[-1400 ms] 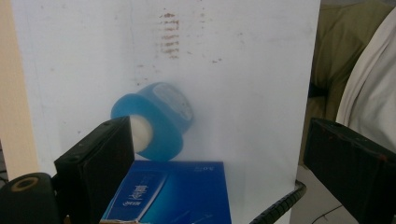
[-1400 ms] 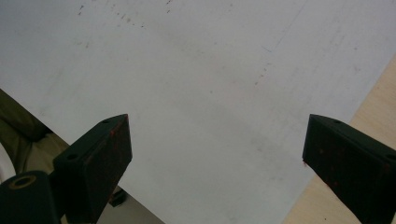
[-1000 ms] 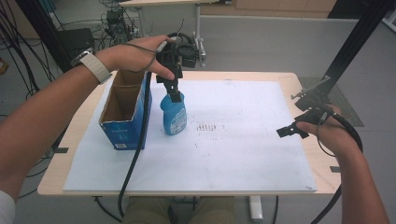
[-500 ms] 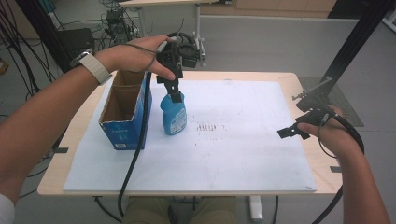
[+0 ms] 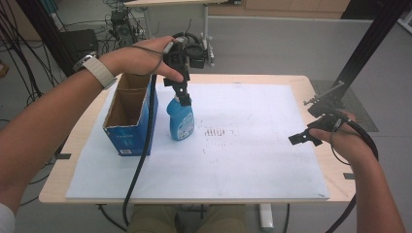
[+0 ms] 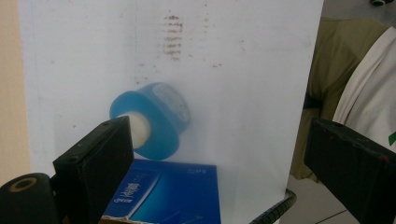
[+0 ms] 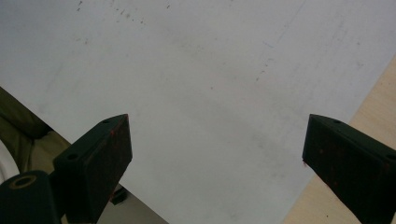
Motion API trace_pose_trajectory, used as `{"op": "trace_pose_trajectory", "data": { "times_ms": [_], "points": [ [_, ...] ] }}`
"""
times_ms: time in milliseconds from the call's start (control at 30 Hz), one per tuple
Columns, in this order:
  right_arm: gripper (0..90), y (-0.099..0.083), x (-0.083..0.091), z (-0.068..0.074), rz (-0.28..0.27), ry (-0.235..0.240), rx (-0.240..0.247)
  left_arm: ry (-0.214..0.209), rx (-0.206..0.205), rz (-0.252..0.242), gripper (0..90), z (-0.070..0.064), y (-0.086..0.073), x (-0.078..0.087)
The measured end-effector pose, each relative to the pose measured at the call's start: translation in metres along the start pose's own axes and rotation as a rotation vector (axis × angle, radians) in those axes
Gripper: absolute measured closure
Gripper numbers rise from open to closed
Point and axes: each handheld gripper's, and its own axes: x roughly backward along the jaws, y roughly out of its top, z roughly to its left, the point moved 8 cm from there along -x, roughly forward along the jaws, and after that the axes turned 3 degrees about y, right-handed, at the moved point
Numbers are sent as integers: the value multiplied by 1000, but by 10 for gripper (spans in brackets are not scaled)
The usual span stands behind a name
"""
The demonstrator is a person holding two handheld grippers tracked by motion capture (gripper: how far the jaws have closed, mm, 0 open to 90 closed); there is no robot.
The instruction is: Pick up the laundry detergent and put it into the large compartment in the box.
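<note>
The translucent blue plastic bottle stands upright on the white surface beside a blue cardboard box. The left hand-held gripper, jaws wide, hangs over its white cap. It looks light, rigid and slick; the narrow neck seems the best hold. The right hand-held gripper is wide too.

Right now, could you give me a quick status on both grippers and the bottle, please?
Left gripper open, directly above the blue bottle. Bottle upright on the white mat, beside the blue carton. Right gripper open, empty, over the mat's right side.

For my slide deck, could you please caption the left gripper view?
Open left gripper poised above an upright blue bottle on the white mat, beside a blue box.
</note>
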Motion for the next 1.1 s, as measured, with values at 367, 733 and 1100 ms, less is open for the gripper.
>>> {"op": "trace_pose_trajectory", "data": {
  "times_ms": [367,733,1100],
  "points": [
    [81,1,-1,0,0,4,2,6,75,3,86,3,-2,1],
    [81,3,-3,-1,-1,5,1,21,201,5,85,12,-7,1],
    [81,3,-9,-3,5,15,4,36,373,41,82,24,-7,-6]
  ]
}}
